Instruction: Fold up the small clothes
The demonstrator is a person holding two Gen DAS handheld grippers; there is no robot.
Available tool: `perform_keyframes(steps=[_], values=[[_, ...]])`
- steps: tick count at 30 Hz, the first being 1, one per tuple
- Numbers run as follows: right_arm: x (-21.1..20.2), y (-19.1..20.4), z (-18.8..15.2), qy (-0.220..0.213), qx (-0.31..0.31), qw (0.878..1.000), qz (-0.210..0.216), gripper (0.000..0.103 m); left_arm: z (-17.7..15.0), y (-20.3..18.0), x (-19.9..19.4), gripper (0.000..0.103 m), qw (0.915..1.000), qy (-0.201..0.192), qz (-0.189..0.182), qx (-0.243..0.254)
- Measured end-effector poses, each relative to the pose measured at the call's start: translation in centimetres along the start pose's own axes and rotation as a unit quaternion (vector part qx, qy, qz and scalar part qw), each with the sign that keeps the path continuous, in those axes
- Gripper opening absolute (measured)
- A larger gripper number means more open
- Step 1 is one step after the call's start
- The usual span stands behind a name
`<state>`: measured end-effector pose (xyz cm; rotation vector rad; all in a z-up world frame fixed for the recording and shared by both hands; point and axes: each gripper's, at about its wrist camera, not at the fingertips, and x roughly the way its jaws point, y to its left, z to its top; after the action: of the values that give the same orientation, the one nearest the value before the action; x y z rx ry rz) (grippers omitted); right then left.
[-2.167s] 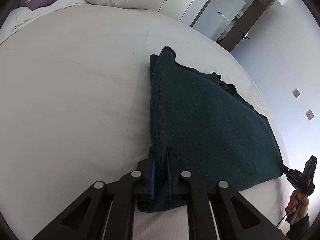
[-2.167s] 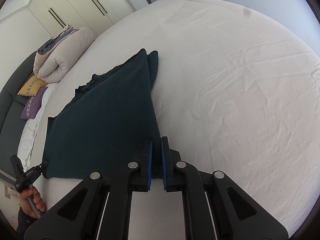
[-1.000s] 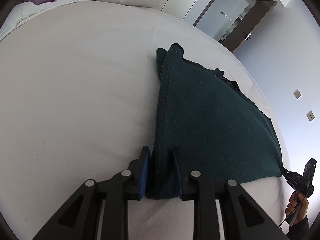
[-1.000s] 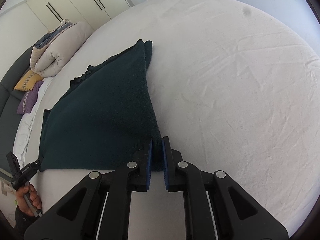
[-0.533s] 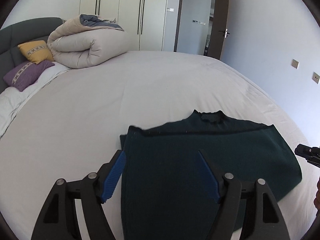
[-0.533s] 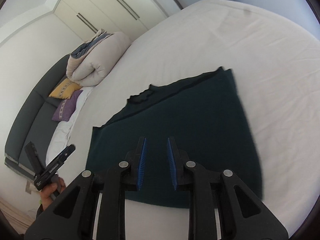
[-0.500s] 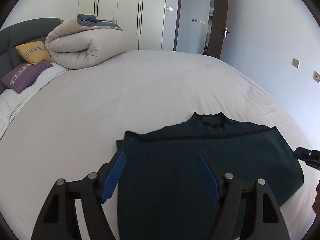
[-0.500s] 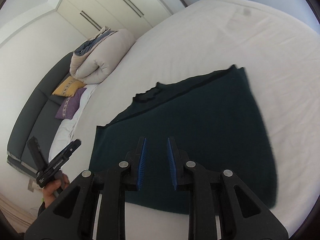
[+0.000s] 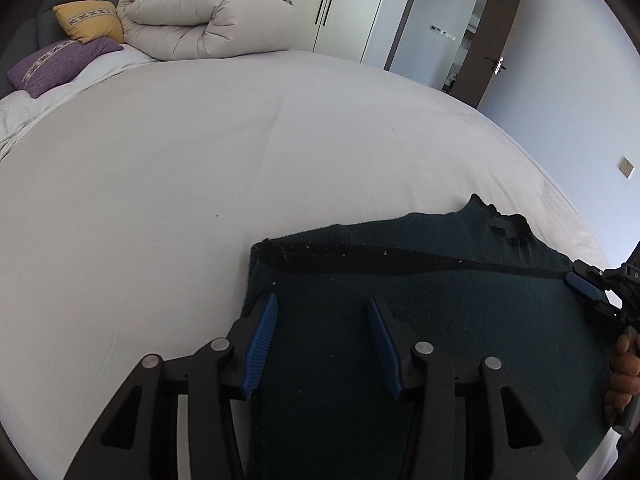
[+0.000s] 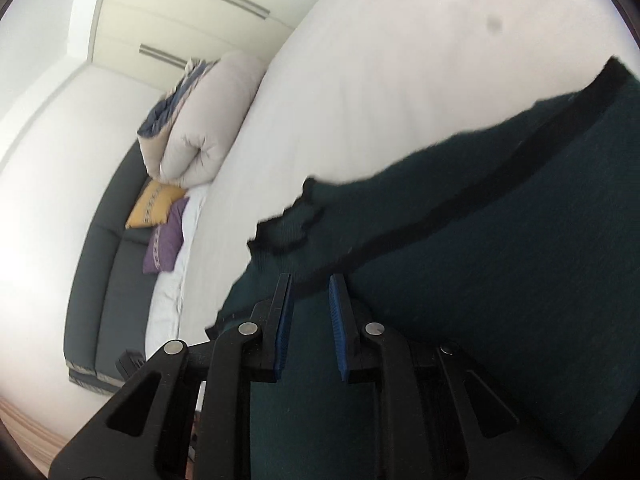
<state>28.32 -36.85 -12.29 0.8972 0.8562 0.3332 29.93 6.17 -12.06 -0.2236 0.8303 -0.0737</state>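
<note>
Since the earlier frames, both clamped corners had been let go and both grippers raised off the cloth. The left gripper (image 9: 322, 336) was held released, its blue pads spread wide with nothing between them, and the dark green sweater (image 9: 440, 340) was seen directly beneath and ahead of it, lying flat. A folded-over edge ran just beyond the fingertips, with the collar (image 9: 504, 220) further out to the right; the fold appeared already laid, which would explain the grip being given up. The right gripper (image 10: 310, 320) was likewise held apart, though by a narrower gap, and nothing was gripped; the sweater (image 10: 500, 280) filled the area under and to the right of it. That view was blurred, so its height above the cloth could not be judged. Beyond the garment, the white bed sheet (image 9: 200, 180) stretched away to a rolled duvet (image 9: 200, 20) and two cushions far off to the left.
</note>
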Motion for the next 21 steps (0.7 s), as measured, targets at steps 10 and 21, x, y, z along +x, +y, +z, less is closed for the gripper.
perform_keyframes(steps=[10, 21], values=[[-12.3, -9.0, 2.9, -0.202, 0.128, 0.965, -0.108, 0.021, -0.3, -1.2, 0.2, 0.055, 0.999, -0.007, 0.03, 0.032], [0.8, 6.6, -8.0, 0.036, -0.11, 0.993, 0.015, 0.022, -0.3, -2.2, 0.7, 0.06, 0.9968, -0.004, 0.054, 0.059]])
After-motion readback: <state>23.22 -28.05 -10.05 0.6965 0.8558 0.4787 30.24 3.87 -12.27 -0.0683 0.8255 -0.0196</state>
